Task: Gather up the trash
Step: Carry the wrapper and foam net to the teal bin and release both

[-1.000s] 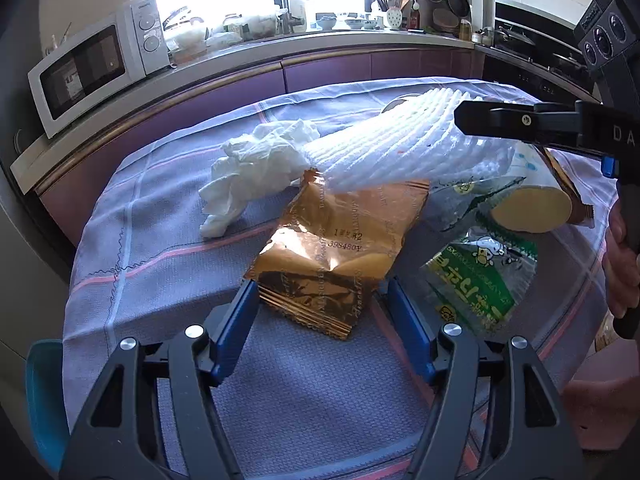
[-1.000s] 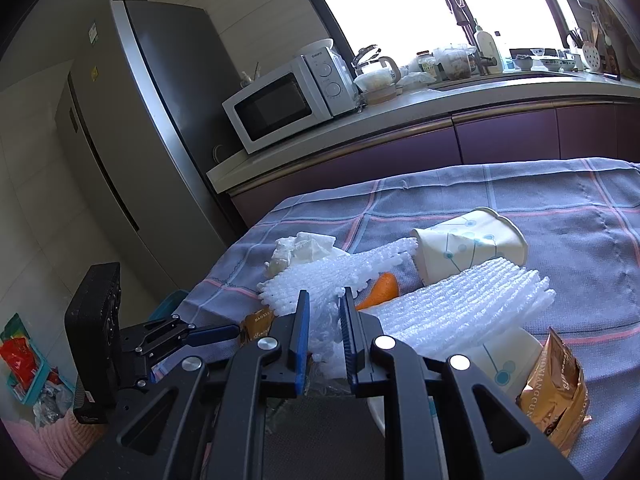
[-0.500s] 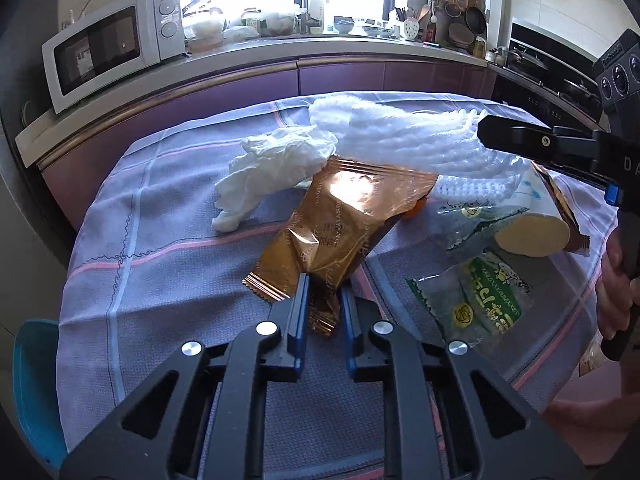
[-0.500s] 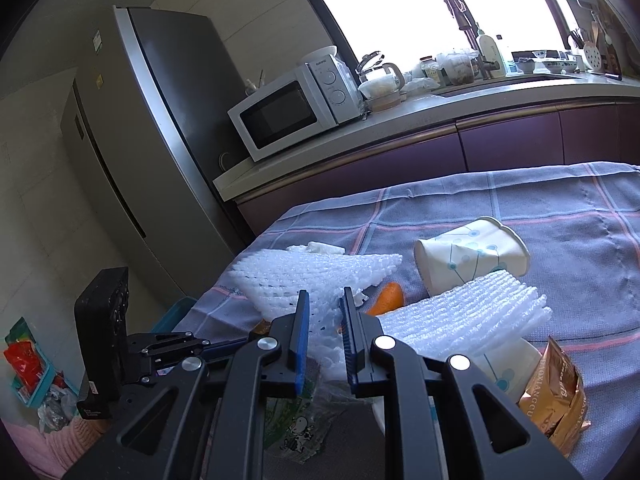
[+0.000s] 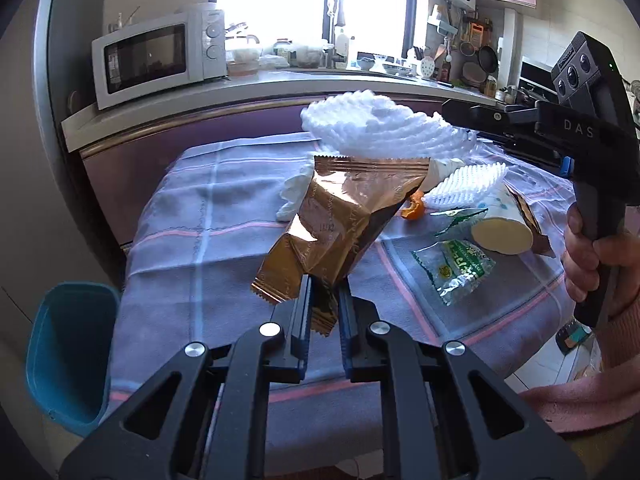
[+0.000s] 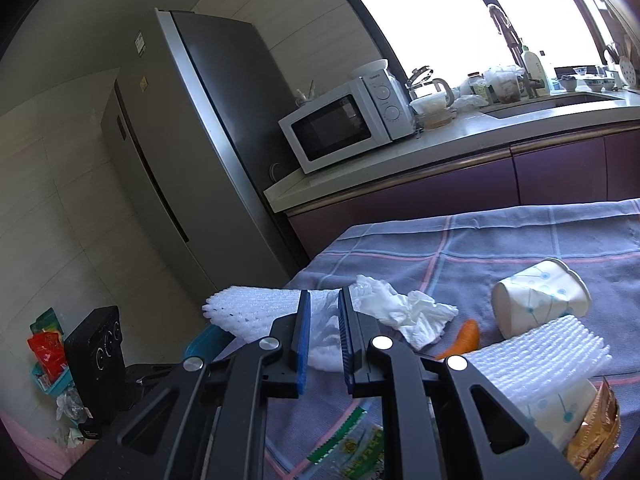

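My left gripper (image 5: 325, 294) is shut on a gold foil snack bag (image 5: 348, 216) and holds it lifted above the checked tablecloth (image 5: 208, 216). My right gripper (image 6: 324, 312) is shut on a white foam net (image 6: 256, 314), held in the air over the table's left edge; the net also shows in the left wrist view (image 5: 376, 132). On the cloth lie a crumpled white tissue (image 6: 404, 312), an orange peel (image 6: 464, 338), a second foam net (image 6: 540, 360), two paper cups (image 6: 536, 300) and a green-printed clear wrapper (image 5: 456, 270).
A blue bin (image 5: 66, 352) stands on the floor left of the table. A purple kitchen counter with a microwave (image 6: 344, 124) runs behind, and a fridge (image 6: 192, 140) stands to the left. Another brown bag (image 6: 596, 440) lies by the near cup.
My left gripper closed on the gold bag and lifted it off the cloth. My right gripper carried the foam net up and leftward, uncovering the tissue.
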Action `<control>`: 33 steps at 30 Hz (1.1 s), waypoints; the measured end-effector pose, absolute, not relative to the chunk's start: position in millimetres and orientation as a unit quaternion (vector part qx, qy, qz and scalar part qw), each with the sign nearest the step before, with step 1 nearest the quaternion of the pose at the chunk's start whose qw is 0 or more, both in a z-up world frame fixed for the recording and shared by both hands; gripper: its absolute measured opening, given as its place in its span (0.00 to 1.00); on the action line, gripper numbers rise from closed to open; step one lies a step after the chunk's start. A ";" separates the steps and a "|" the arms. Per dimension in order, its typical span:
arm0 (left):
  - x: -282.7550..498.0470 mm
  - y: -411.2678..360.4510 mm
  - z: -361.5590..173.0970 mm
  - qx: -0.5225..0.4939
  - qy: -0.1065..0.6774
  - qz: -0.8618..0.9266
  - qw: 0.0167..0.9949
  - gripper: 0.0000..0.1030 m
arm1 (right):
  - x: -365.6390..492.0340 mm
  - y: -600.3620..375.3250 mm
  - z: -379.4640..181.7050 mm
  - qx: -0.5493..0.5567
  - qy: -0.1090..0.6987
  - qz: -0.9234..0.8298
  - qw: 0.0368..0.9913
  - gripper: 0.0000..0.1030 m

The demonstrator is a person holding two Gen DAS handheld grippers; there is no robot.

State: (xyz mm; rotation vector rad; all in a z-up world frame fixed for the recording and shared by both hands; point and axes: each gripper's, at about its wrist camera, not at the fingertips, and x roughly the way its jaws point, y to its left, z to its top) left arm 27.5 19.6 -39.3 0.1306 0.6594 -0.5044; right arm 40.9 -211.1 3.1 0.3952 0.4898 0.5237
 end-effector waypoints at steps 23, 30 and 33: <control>30.5 204.5 -49.7 -0.012 0.352 -0.024 0.936 0.12 | 121.4 -35.4 1.3 0.162 0.300 0.394 0.854 0.09; 49.4 252.5 -71.0 -0.033 0.384 0.032 0.922 0.13 | 151.1 28.2 -13.3 0.131 0.343 0.413 0.834 0.09; 59.3 268.4 -84.0 -0.049 0.400 0.046 0.914 0.13 | 159.9 50.9 -21.1 0.111 0.362 0.413 0.828 0.09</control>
